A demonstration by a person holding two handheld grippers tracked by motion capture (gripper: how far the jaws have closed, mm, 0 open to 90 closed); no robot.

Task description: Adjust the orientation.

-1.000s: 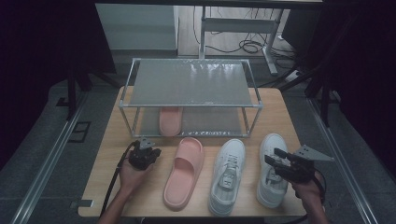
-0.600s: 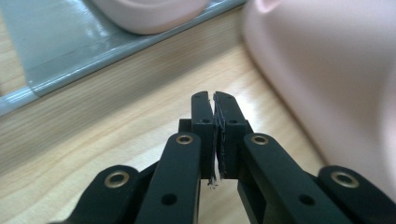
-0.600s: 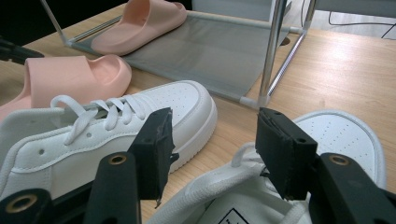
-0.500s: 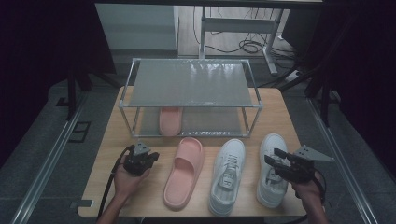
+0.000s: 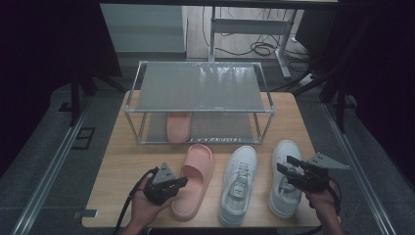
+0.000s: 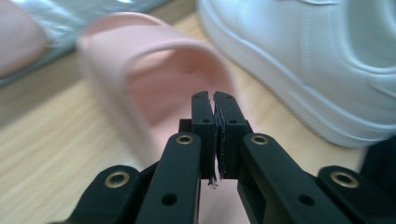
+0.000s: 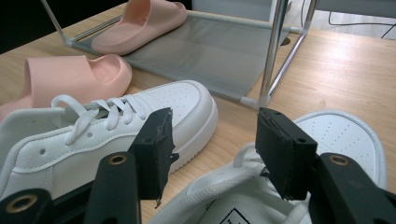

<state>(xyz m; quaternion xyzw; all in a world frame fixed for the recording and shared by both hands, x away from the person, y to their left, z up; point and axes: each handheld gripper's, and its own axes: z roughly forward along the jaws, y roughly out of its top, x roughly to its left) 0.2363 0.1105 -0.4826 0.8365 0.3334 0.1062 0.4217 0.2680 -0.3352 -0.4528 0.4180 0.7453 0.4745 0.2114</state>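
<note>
Fingers (image 6: 214,122) closed beside pink slipper (image 5: 193,180)

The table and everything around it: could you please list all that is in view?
Table: one, light wood, under everything.
Rack: one, grey mesh shelves on a metal frame, far half of the table.
Slides: two, pink; one on the rack's lower shelf, one in front of the rack.
Sneakers: two, white; one beside the front slide, one at the right.
Left gripper: black, jaws shut, at the front slide.
Right gripper: black, jaws open, over the right sneaker.
</note>
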